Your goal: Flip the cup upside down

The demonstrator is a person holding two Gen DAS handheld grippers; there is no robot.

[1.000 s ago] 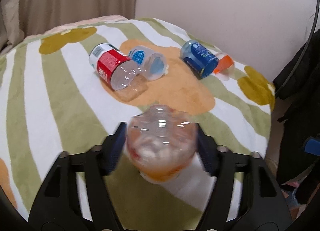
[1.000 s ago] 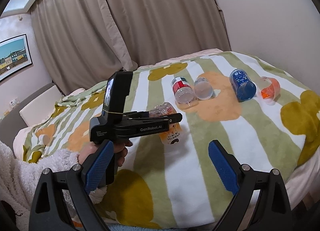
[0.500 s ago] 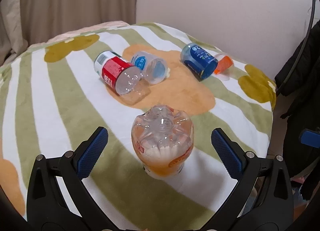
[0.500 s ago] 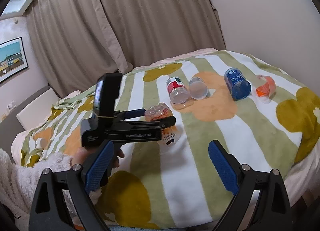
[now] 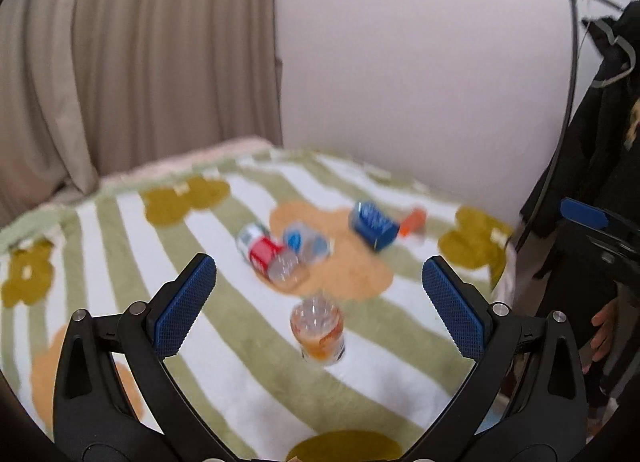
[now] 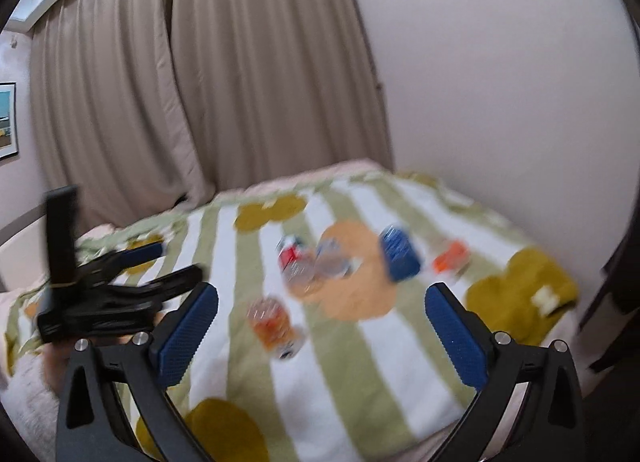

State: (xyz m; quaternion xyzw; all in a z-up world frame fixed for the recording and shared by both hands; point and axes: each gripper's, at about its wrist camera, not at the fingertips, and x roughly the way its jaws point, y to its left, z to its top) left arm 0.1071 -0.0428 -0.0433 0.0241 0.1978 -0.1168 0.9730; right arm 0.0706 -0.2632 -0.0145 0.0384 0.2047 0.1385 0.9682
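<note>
A clear cup with an orange label [image 5: 319,329] stands base-up on the striped blanket [image 5: 224,358], free of both grippers; the right wrist view shows the cup [image 6: 274,326] too. My left gripper [image 5: 320,308] is open, pulled back well short of the cup, nothing between its blue pads. My right gripper [image 6: 322,336] is also open and empty, held above the bed's near side. The left gripper [image 6: 120,286] appears at the left of the right wrist view, held by a hand. Both views are blurred.
Further back lie a red-labelled cup [image 5: 266,254], a clear cup with blue print [image 5: 306,244], a blue cup [image 5: 374,223] and a small orange cup [image 5: 412,221], all on their sides. Beige curtains [image 6: 200,93], a wall and dark hanging clothes [image 5: 600,121] surround the bed.
The left gripper opened, let go of the orange-labelled cup standing base-up, and drew back and up. The right gripper also pulled back; both views now look higher.
</note>
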